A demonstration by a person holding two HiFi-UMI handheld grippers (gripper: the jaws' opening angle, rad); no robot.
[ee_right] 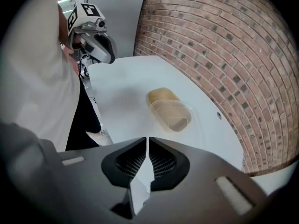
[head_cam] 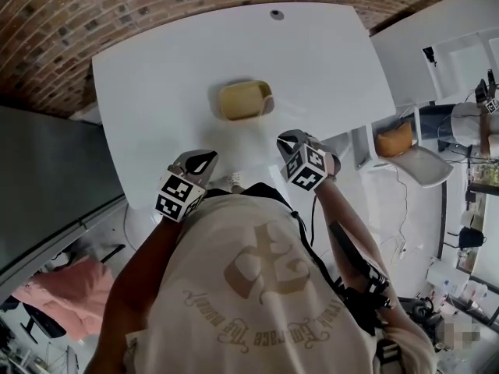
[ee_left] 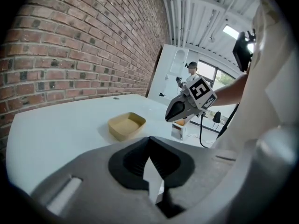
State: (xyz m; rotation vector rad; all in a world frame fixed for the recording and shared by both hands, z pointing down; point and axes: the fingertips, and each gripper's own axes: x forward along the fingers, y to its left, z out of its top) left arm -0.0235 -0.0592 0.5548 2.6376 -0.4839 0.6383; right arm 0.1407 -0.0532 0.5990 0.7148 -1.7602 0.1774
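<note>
Close against the person's shirt (head_cam: 257, 287), the left gripper (ee_left: 149, 141) had its jaws together with nothing between them, and it hung above the near edge of the table (head_cam: 156, 76). The right gripper (ee_right: 147, 143) hung level with it, well apart to the other side, with only a thin slit left between its jaws and nothing in them. A small white object (ee_right: 103, 135), too small to identify, lay at the table edge between the two. Farther out, near the middle of the table and clear of both grippers, sat a tan tray (head_cam: 243, 100), upright and open. A clear lid (ee_right: 173, 115) lay against its side, touching it. Beyond that, a small round hole (head_cam: 277, 14) marked the table's far edge, just before the brick wall (head_cam: 117, 6).
</note>
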